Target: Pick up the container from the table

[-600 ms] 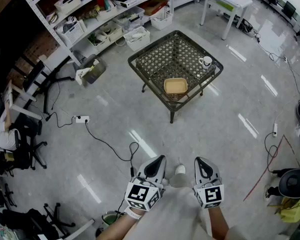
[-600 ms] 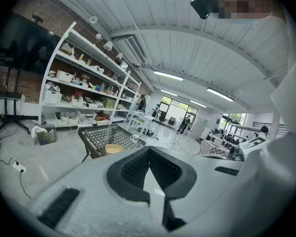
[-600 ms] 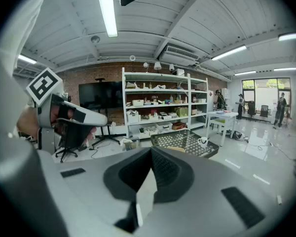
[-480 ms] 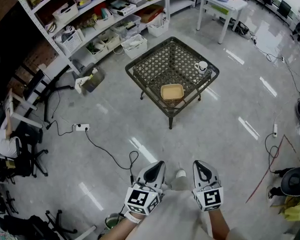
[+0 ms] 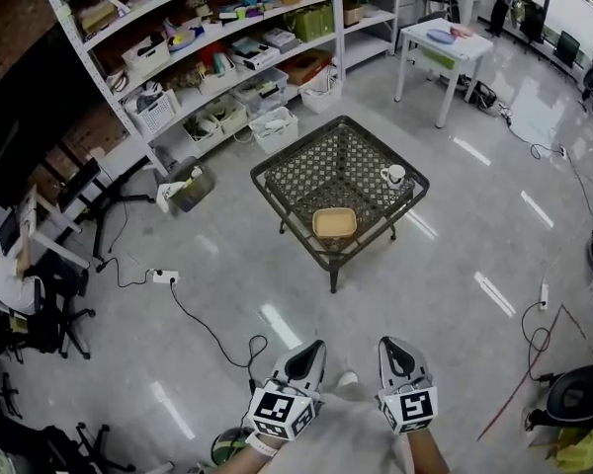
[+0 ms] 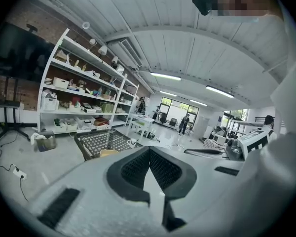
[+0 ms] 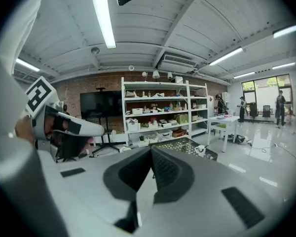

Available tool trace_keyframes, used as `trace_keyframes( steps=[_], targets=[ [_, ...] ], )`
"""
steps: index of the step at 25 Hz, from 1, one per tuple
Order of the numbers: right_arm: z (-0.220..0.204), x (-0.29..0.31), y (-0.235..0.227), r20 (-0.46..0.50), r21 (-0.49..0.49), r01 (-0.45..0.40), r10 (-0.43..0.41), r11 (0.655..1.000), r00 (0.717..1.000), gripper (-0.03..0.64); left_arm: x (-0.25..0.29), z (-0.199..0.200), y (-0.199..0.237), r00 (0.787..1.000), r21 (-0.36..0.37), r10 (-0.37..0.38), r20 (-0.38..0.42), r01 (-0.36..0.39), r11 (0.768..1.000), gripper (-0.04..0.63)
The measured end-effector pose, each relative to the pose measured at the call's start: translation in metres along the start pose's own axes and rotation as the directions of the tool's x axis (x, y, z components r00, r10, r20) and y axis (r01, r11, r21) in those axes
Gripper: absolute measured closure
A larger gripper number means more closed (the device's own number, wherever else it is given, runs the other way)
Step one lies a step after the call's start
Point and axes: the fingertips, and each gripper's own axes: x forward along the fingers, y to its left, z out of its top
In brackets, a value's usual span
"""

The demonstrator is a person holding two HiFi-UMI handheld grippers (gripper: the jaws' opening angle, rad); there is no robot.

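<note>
The tan container (image 5: 334,222) sits at the near corner of the lattice-topped counter (image 5: 321,161), apart from a white mug (image 5: 395,175) and well across the floor from the person. The left gripper (image 5: 313,350) and right gripper (image 5: 389,347) are held low, jaws together on nothing. The approach looks hardly begun: next comes closing in, then parting jaws at the container's rim.

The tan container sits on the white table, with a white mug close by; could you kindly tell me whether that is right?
Not quite. The tan container sits on the dark lattice table, not on the white table farther back. The white mug is indeed close by, on the same lattice top. The head view shows this.
</note>
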Motion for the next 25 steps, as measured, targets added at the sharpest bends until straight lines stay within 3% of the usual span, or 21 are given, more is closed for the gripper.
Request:
trace_keyframes(
  steps=[11,18,25],
  targets=[
    [-0.019,0.027,-0.050,-0.056,0.007,-0.056,0.056,0.998,0.997,0.600,0.042,-0.008,-0.001,0.997,-0.021,0.077,-0.003,-0.077,0.997,0.572],
    [-0.013,0.089,-0.068,-0.103,0.025,-0.073,0.076,0.997,0.992,0.600,0.084,0.011,0.041,0.995,-0.051,0.099,-0.023,-0.100,0.994,0.572],
    [0.015,0.183,-0.072,-0.126,0.009,-0.061,0.062,0.998,0.990,0.600,0.138,0.046,0.111,0.997,-0.043,0.062,-0.043,-0.064,0.997,0.572]
  ],
)
